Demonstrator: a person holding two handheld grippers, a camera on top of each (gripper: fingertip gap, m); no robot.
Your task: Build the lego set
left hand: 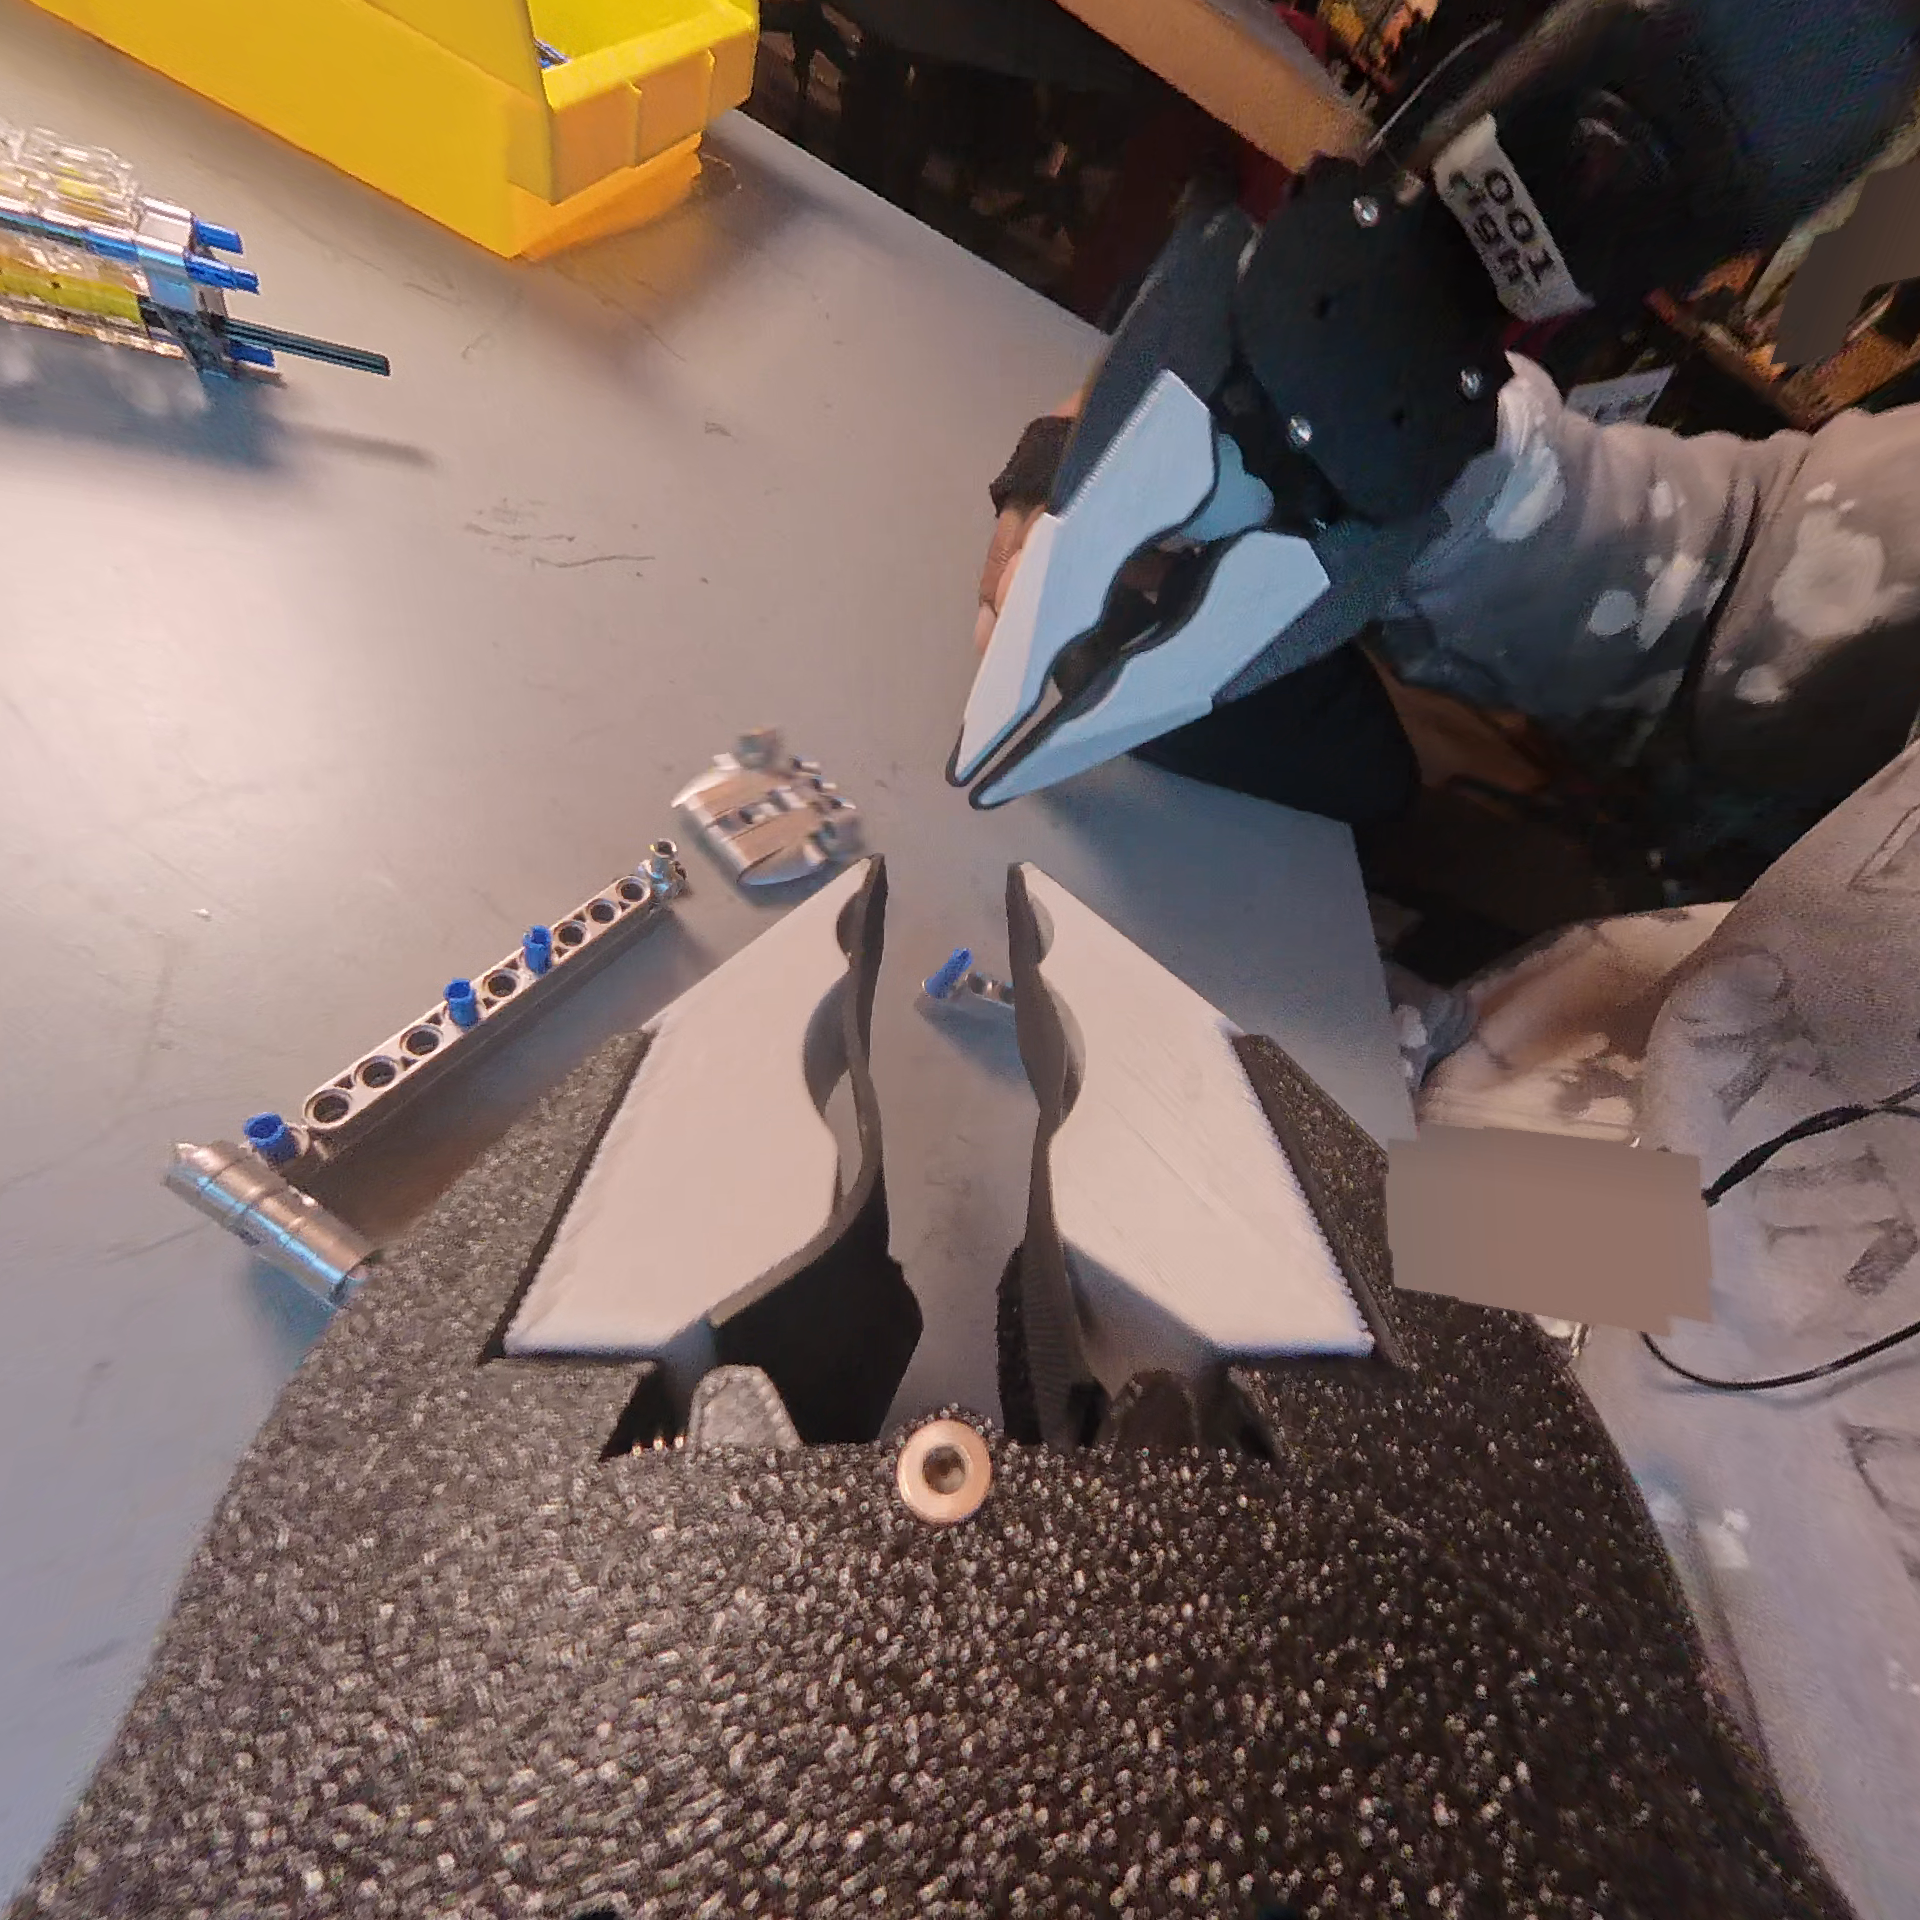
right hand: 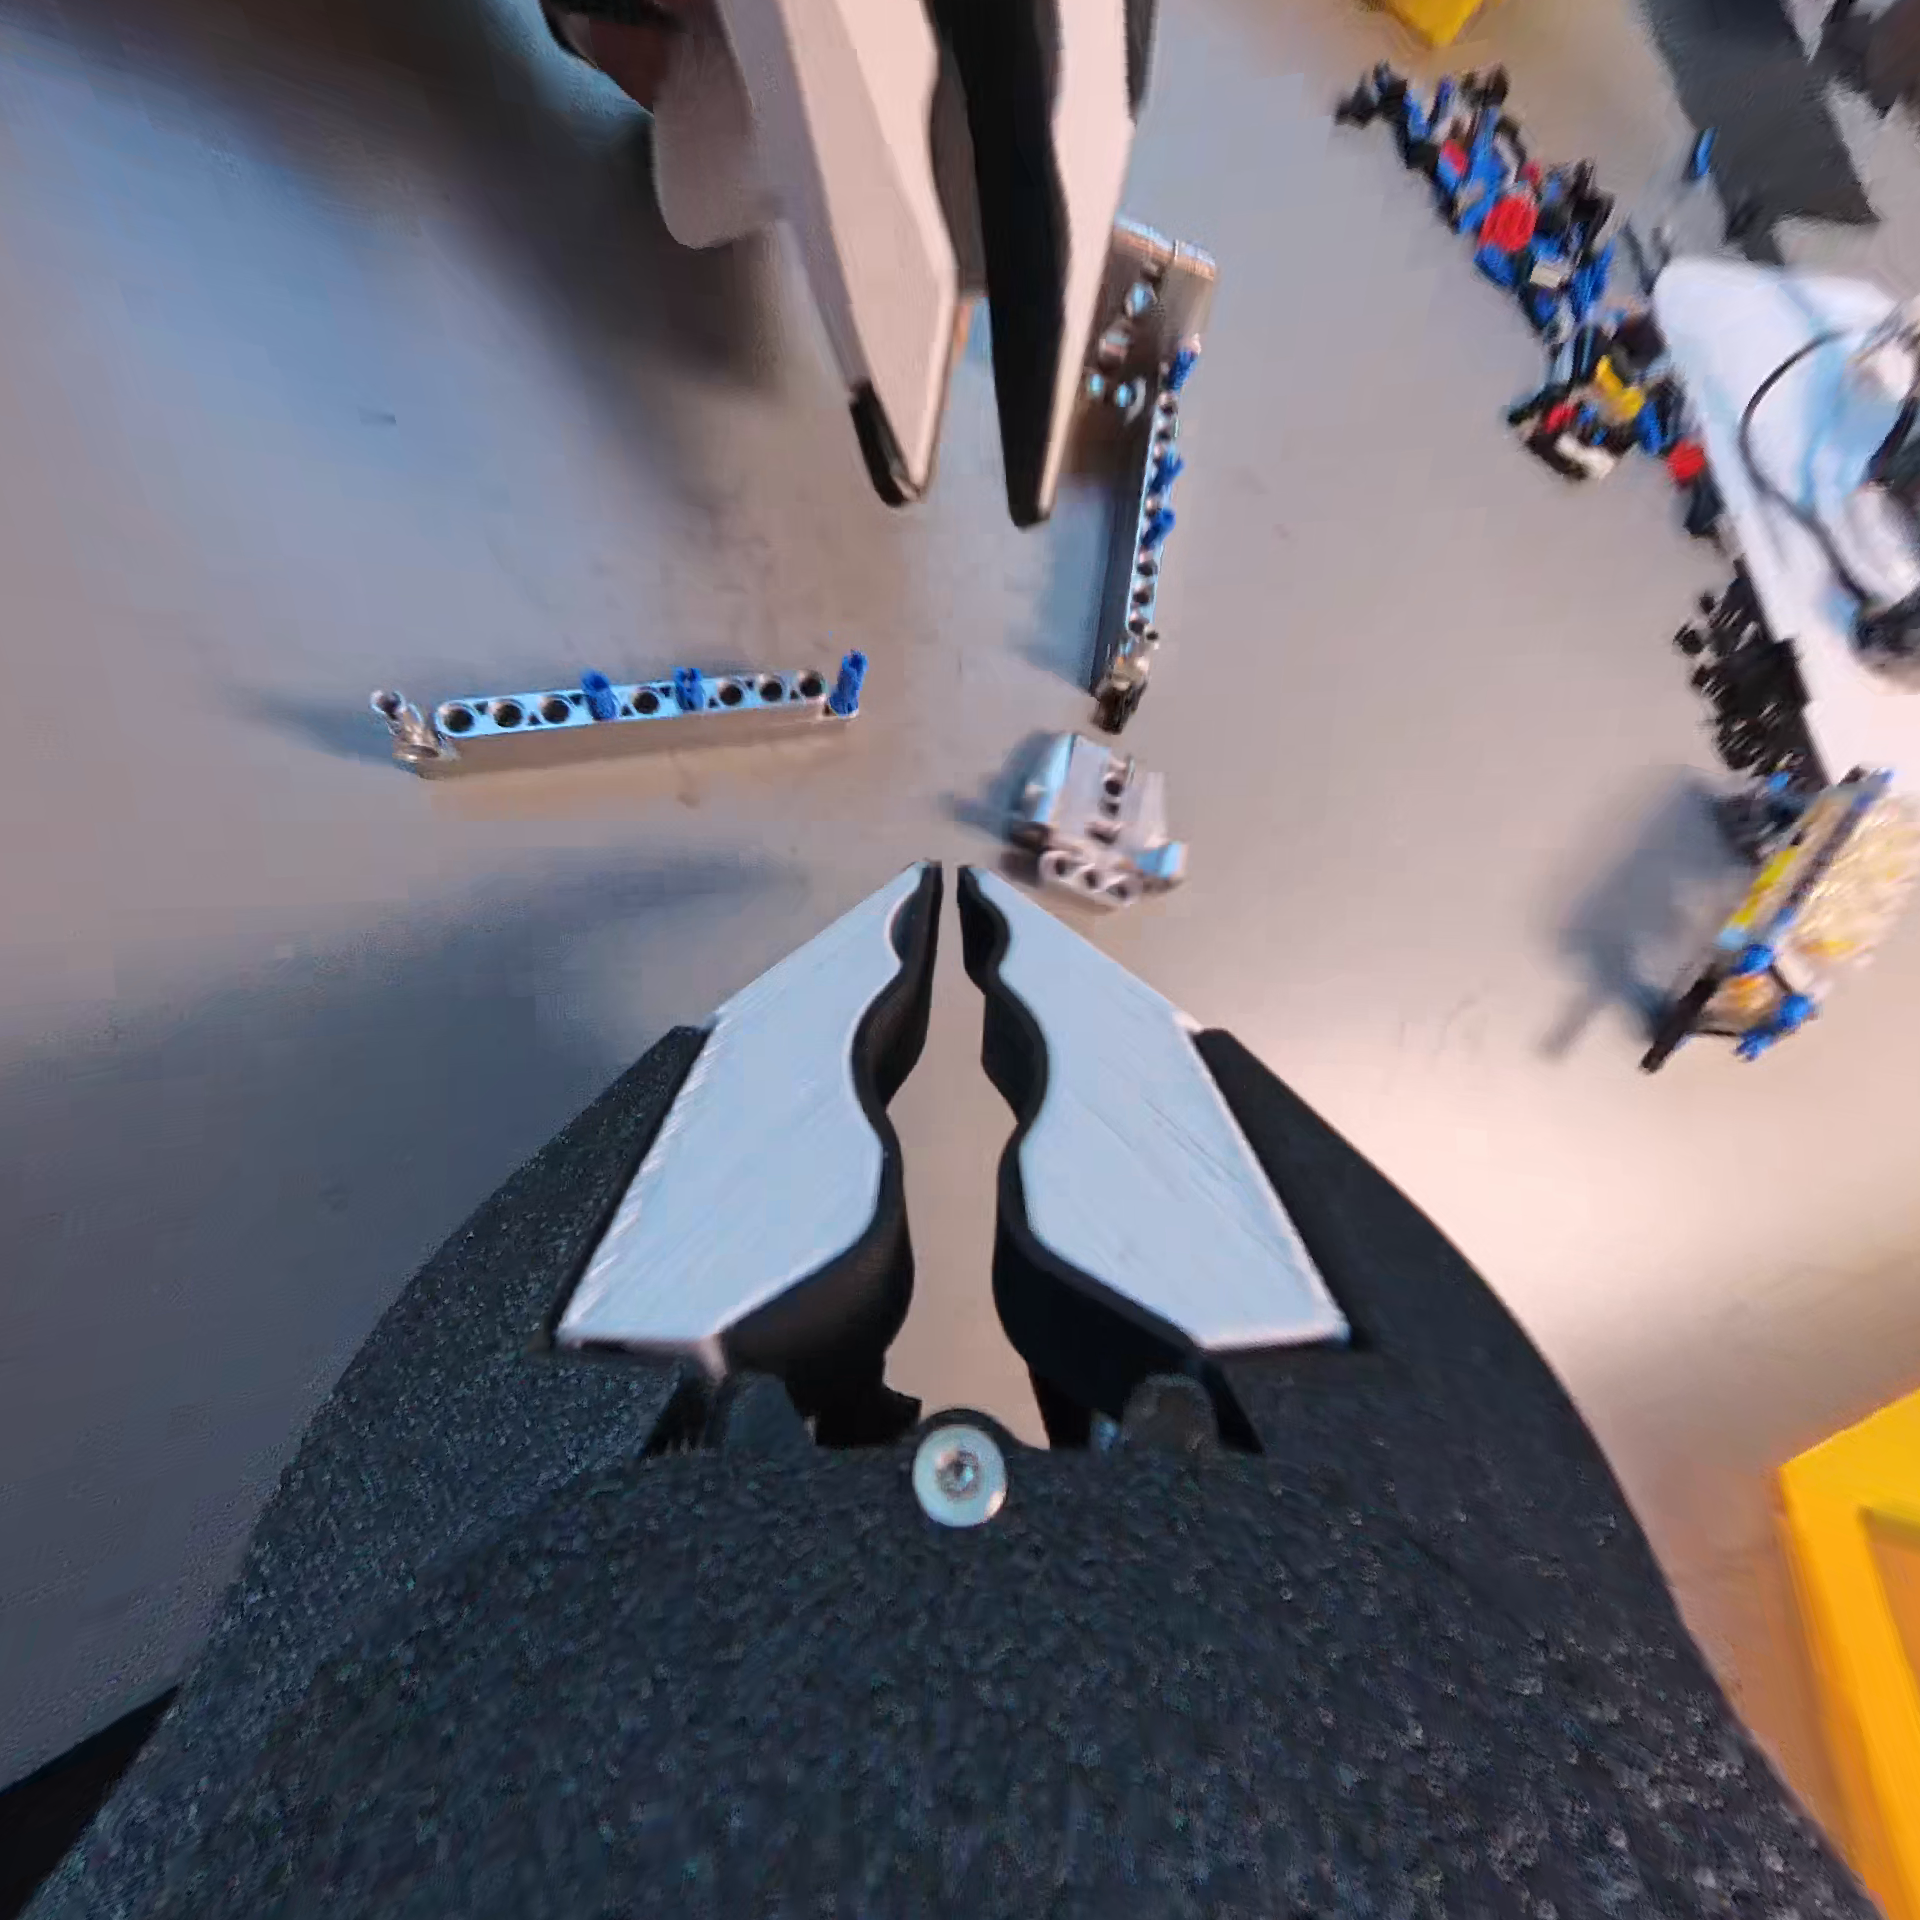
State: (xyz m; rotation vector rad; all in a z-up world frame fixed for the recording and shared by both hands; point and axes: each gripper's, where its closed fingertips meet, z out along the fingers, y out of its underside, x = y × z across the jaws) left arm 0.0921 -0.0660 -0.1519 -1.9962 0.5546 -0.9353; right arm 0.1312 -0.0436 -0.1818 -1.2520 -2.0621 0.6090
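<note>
My left gripper (left hand: 948, 868) is open and empty, low over the grey table (left hand: 520, 623). A grey piece with a blue pin (left hand: 961, 987) lies between its fingers, the rest hidden behind the right finger. A long grey holed beam with blue pins (left hand: 488, 997) lies to its left, and a small grey assembly (left hand: 769, 821) sits just ahead. My right gripper (right hand: 945, 873) is shut and empty, tips beside that small assembly (right hand: 1091, 831). It faces the left gripper (right hand: 956, 488). Two holed beams show here, one on the left (right hand: 623, 717) and one by the left gripper (right hand: 1138, 520).
A yellow bin (left hand: 468, 104) stands at the far left corner and also shows in the right wrist view (right hand: 1860, 1662). A clear-and-yellow brick assembly (left hand: 114, 281) lies beside it. A strip of loose coloured parts (right hand: 1538, 208) runs along the table. The table edge (left hand: 1361, 883) is close on the right. My hands' fingertips stand some 6 cm from each other. From either gripper's tips it is about 20 cm to the clear-and-yellow brick assembly (left hand: 114, 281). My right wrist view (right hand: 1750, 923) looks at it from another angle.
</note>
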